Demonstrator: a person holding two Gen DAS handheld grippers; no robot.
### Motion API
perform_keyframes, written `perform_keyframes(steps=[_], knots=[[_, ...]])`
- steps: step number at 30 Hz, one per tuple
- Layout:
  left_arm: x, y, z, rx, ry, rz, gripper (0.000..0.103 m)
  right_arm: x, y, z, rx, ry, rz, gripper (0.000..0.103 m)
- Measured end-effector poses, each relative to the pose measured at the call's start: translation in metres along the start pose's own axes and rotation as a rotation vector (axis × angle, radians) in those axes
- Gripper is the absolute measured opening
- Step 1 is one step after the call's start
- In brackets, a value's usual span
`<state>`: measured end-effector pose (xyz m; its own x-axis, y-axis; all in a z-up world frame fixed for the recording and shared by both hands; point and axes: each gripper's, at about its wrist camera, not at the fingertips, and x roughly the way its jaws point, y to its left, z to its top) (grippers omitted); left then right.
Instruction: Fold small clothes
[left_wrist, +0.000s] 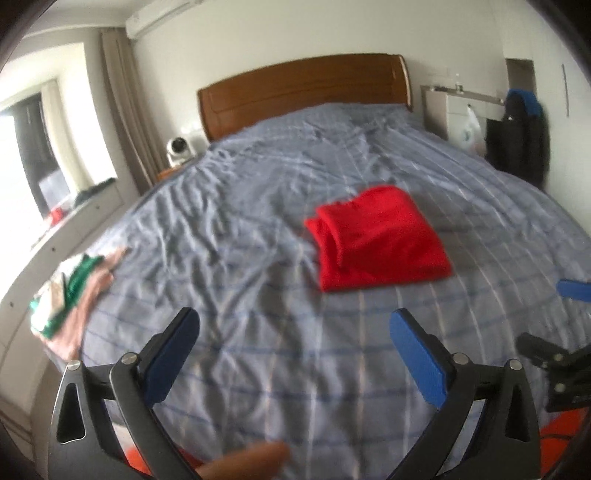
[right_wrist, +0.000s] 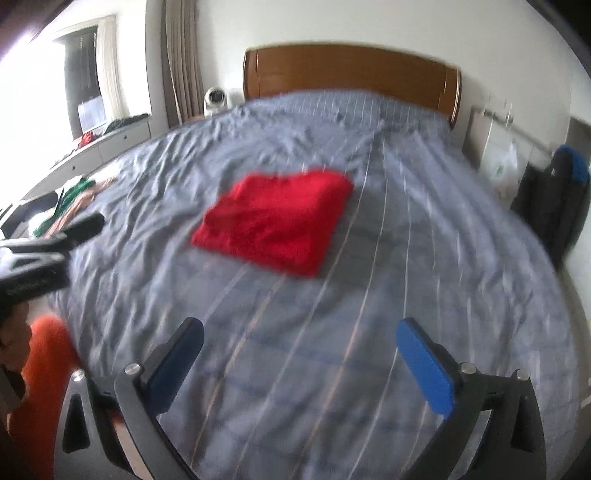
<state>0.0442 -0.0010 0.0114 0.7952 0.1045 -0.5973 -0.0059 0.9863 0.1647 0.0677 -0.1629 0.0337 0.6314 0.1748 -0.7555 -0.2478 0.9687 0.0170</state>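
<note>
A red garment (left_wrist: 380, 240) lies folded into a flat rectangle in the middle of the bed; it also shows in the right wrist view (right_wrist: 275, 219). My left gripper (left_wrist: 295, 332) is open and empty, held above the sheet nearer than the garment. My right gripper (right_wrist: 300, 345) is open and empty too, above the sheet short of the garment. A heap of green, white and pink clothes (left_wrist: 74, 291) lies at the bed's left edge, also seen in the right wrist view (right_wrist: 72, 201).
The bed (left_wrist: 240, 229) has a wrinkled blue-grey striped sheet and a wooden headboard (left_wrist: 303, 88). A white cabinet (left_wrist: 66, 229) runs along the left under the window. A white fan (left_wrist: 177, 147) stands by the headboard. Dark bags (left_wrist: 521, 136) hang at the right.
</note>
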Motion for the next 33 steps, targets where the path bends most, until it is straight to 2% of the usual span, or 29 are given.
perform_keyframes(steps=[3,7,11,14,17,21,33], knots=[[-0.005,-0.004,-0.008,-0.031,0.026,-0.036,0.103,-0.001,-0.001,-0.013,0.007,0.039,-0.02,0.102],[-0.007,0.0,-0.006,-0.082,0.093,-0.109,0.103,-0.014,-0.001,-0.009,0.039,0.06,-0.029,0.102],[-0.016,0.002,0.0,-0.08,0.089,-0.098,0.103,-0.029,0.003,0.001,0.044,0.061,-0.041,0.102],[-0.021,0.004,0.002,-0.084,0.107,-0.127,0.103,-0.037,0.009,0.004,0.039,0.062,-0.042,0.102],[-0.025,0.003,0.002,-0.067,0.126,-0.114,0.103,-0.042,0.015,0.006,0.035,0.064,-0.019,0.102],[-0.031,0.0,0.0,-0.049,0.121,-0.093,0.103,-0.048,0.023,0.01,0.02,0.05,-0.028,0.102],[-0.026,-0.007,-0.004,-0.043,0.186,-0.069,0.103,-0.055,0.026,0.011,-0.002,0.02,-0.025,0.102]])
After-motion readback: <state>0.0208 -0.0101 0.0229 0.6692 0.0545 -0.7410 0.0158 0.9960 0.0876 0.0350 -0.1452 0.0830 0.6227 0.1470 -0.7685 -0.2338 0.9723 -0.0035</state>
